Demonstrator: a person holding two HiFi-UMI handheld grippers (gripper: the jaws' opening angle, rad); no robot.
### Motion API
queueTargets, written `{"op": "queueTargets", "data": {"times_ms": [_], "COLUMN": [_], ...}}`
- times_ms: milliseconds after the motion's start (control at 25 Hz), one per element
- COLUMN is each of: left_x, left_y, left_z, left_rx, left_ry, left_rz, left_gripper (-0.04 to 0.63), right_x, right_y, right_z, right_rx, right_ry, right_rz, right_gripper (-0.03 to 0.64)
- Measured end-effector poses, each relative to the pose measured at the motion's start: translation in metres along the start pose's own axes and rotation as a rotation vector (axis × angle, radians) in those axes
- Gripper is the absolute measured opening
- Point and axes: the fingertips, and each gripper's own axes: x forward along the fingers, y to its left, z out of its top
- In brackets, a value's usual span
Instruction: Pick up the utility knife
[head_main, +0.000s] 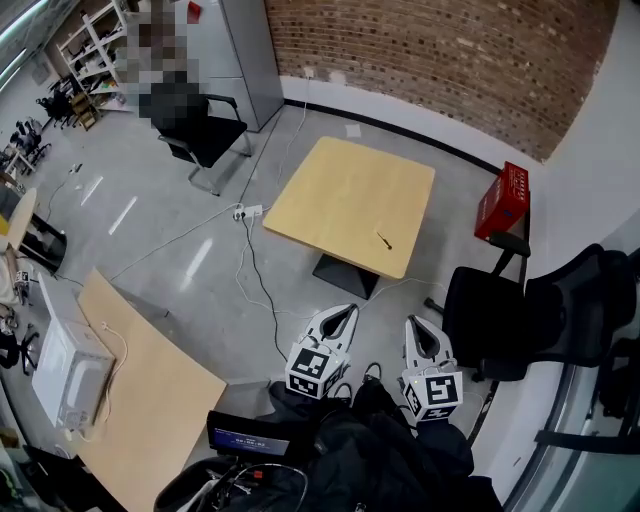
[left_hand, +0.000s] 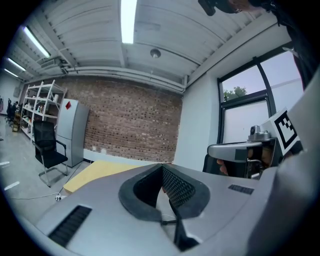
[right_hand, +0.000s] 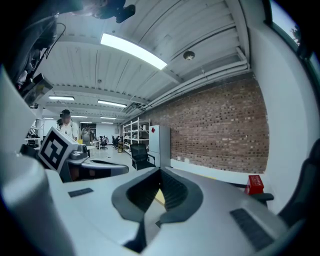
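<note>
The utility knife (head_main: 384, 240) lies on the table (head_main: 335, 190), near its right front edge — well apart from both tongs. The left tongs (head_main: 349, 310) and right tongs (head_main: 413, 322) point toward the table, jaws pressed together, holding nothing

Brick wall (head_main: 440, 60), grey floor (head_main: 170, 230), square wooden table (head_main: 340, 200), black office chairs (head_main: 200, 125).

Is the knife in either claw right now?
No, the knife lies on the table, well apart from the left claw and right claw, both empty.
</note>
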Motion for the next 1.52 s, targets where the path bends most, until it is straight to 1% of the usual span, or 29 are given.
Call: {"op": "queueTargets", "data": {"times_ms": [120, 280, 520, 720, 800, 960, 1160, 1280, 1400, 1520], "left_x": [0.011, 0.031, 0.074, 0.127, 0.145, 0.174, 0.203, 0.211, 0.215, 0.214], "left_y": [0.008, 0.032, 0.064, 0.078, 0.083, 0.093, 0.089, 0.095, 0.108, 0.123], "left_z": [-0.002, 0.002, 0.029, 0.058, 0.065, 0.07, 0.068, 0.057, 0.043, 0.02], "left_rx": [-0.009, -0.005, 0.017, 0.032, 0.04, 0.039, 0.03, 0.03, 0.0, -0.037], "left_ry": [0.007, 0.0, -0.014, -0.055, -0.058, -0.035, 0.004, 0.03, 0.079, 0.12], "left_rz": [0.008, 0.052, 0.1, 0.112, 0.118, 0.138, 0.147, 0.163, 0.185, 0.197], "left_gripper": [-0.003, -0.003, -0.003, -0.003, -0.003, -0.003, -0.003, -0.003, -0.003, -0.003], "right_x": [0.015, 0.047, 0.098, 0.136, 0.147, 0.167, 0.185, 0.199, 0.216, 0.23], "right_y": [-0.008, -0.02, -0.044, -0.091, -0.111, -0.137, -0.162, -0.166, -0.165, -0.161], "right_z": [-0.003, -0.001, 0.015, 0.029, 0.033, 0.035, 0.021, 0.013, 0.001, -0.019], "right_rx": [0.002, 0.002, 0.003, 0.014, 0.021, 0.037, 0.071, 0.079, 0.087, 0.093], "right_ry": [0.012, 0.005, -0.022, -0.038, -0.043, -0.04, -0.001, 0.018, 0.05, 0.112], "right_rz": [0.012, 0.042, 0.096, 0.1, 0.096, 0.1, 0.125, 0.142, 0.157, 0.164], "right_gripper": [0.003, 0.003, 0.003, 0.003, 0.003, 0.003, 0.003, 0.003, 0.003, 0.003]}}
